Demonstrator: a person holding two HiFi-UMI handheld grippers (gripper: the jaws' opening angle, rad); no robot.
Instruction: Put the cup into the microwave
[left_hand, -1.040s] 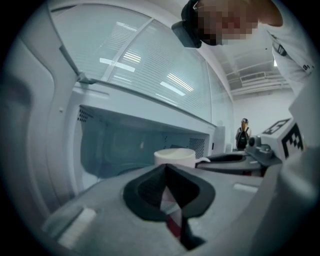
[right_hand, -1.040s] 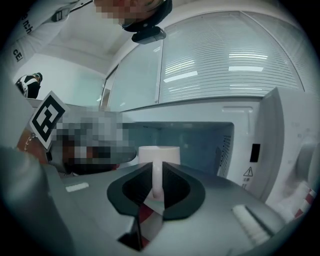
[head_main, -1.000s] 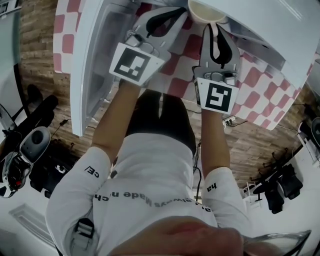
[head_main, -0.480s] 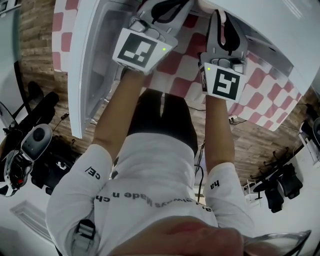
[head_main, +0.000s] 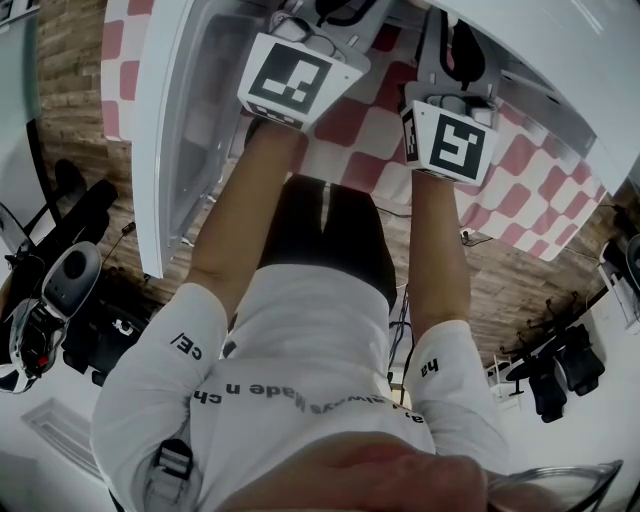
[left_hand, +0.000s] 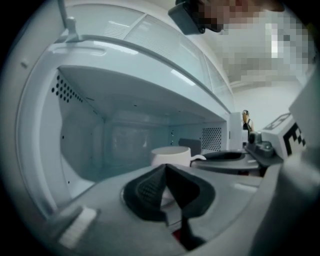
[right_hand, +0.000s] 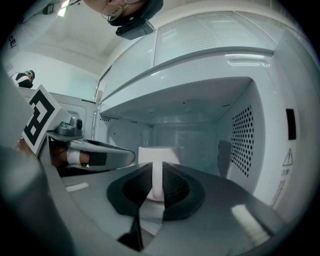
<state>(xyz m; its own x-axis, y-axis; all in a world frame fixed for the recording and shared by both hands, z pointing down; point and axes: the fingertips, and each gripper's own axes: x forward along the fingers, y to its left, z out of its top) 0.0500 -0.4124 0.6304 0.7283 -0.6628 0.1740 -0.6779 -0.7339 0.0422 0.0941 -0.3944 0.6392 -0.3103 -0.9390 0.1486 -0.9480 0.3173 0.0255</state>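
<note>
1. Cup (right_hand: 159, 154) placement is well under way. The white cup stands within the cavity of the open microwave (right_hand: 250, 60), in front of its back wall and roughly midway between the side walls.
2. The right gripper (right_hand: 156, 175) has its fingers (right_hand: 180, 188) clamped on the cup's handle (right_hand: 157, 182), which stands upright between the dark pads, so the cup is not yet let go.
3. Whether the cup's base rests on the cavity floor cannot be told, because gripper bodies hide it in both gripper views.
4. The left gripper (left_hand: 165, 172) has its fingers (left_hand: 150, 187) pressed together on nothing. It hangs at the cavity mouth just beside the right gripper, to the left of the cup.
5. The microwave door (head_main: 165, 150) is swung wide, at the left part of the checked tabletop (head_main: 365, 125) in the head view.
6. What is left, as I judge it, is to set the cup down if it is not yet down, part the right fingers off the handle, and draw both grippers out of the cavity.
</note>
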